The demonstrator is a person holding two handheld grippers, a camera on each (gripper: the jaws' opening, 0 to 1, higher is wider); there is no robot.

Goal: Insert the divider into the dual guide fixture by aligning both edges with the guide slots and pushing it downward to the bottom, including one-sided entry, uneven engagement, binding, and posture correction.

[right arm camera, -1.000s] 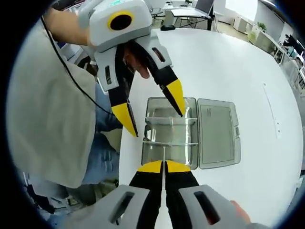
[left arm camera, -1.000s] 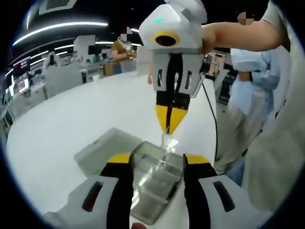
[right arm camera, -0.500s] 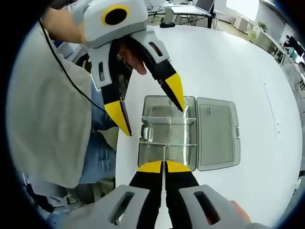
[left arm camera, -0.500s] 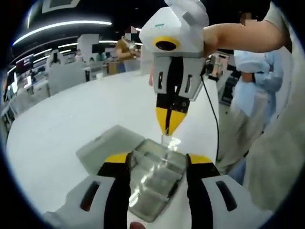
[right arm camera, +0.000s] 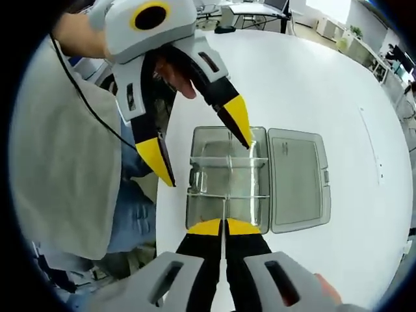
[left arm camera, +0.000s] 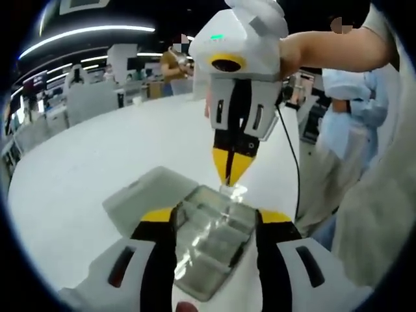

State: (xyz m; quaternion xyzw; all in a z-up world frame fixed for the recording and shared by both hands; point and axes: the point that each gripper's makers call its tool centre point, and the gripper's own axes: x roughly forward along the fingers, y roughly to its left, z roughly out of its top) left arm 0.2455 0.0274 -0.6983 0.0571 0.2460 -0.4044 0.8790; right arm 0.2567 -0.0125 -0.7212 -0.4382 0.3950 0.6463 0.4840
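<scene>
A clear plastic box lies on the white table, its hinged lid open flat beside it. Thin cross dividers sit inside it. My right gripper is shut on a thin clear divider, seen edge-on and reaching down to the box's near wall. In the left gripper view the right gripper points down from above, with the divider at the box rim. My left gripper is open, its jaws on either side of the box without gripping it; the left gripper hangs over the box's far end.
The box sits close to the table's edge, where a person in a pale shirt and jeans stands. A black cable hangs from the right gripper. Other people and desks are far behind.
In the right gripper view the left gripper has drifted slightly left and its jaws stand a little wider over the box. The right gripper stays shut on the divider.
</scene>
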